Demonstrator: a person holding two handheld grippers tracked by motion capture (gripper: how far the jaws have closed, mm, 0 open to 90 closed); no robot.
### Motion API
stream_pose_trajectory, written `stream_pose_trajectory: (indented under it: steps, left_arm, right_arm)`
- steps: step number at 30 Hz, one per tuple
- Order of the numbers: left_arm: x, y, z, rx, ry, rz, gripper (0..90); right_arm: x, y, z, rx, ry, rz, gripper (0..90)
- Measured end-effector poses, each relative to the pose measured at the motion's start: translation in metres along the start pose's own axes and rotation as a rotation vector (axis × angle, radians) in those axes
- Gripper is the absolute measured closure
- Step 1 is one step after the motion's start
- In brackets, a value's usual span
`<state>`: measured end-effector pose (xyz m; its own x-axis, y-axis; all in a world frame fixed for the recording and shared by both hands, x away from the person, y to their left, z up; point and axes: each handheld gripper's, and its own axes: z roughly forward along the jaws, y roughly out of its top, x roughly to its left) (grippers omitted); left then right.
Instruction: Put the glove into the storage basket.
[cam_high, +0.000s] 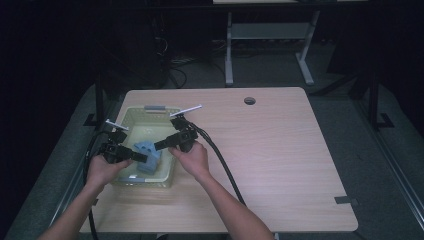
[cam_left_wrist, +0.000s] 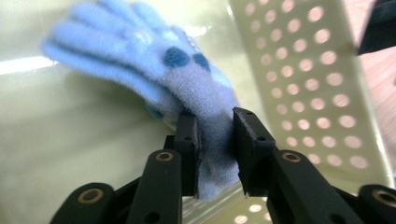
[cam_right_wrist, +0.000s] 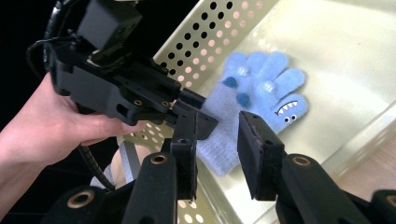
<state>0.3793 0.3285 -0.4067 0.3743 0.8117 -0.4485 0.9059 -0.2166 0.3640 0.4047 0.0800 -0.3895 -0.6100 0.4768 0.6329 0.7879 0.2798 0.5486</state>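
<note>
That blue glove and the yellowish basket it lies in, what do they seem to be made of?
The glove looks like soft fleece or fuzzy knit: its surface is napped and matte, with darker blue spots and a small stitched face. The basket seems to be hard plastic, though painted metal is possible: pale yellow-green, smooth and slightly glossy, with rows of punched round holes in its wall. The left tool pinches the glove's cuff.

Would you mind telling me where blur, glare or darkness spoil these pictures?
High view: room dark, table lit, glove small. Left gripper view: glove's fingertips blurred, a glare streak on the basket floor at left. Right gripper view: glove fairly sharp, left edge black, jaws near the lens soft.
</note>
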Motion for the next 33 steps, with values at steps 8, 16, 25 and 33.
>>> stream_pose_trajectory:
  steps: [8,16,25,33]
  left_arm:
    - [0.005,0.001,-0.015,-0.039,0.053,-0.036,54.6]
    - [0.000,0.005,-0.011,-0.037,0.061,-0.020,67.0]
    - [0.002,0.010,0.007,0.055,0.107,-0.017,65.7]
    - [0.004,0.008,-0.012,-0.053,0.050,-0.040,58.8]
  right_arm:
    - [0.000,-0.002,-0.004,-0.006,-0.001,0.000,67.3]
    - [-0.001,-0.004,-0.009,-0.015,0.005,0.006,67.1]
    - [-0.005,-0.005,-0.016,-0.031,0.013,0.011,66.4]
    - [-0.007,-0.008,-0.023,-0.048,0.016,0.019,64.8]
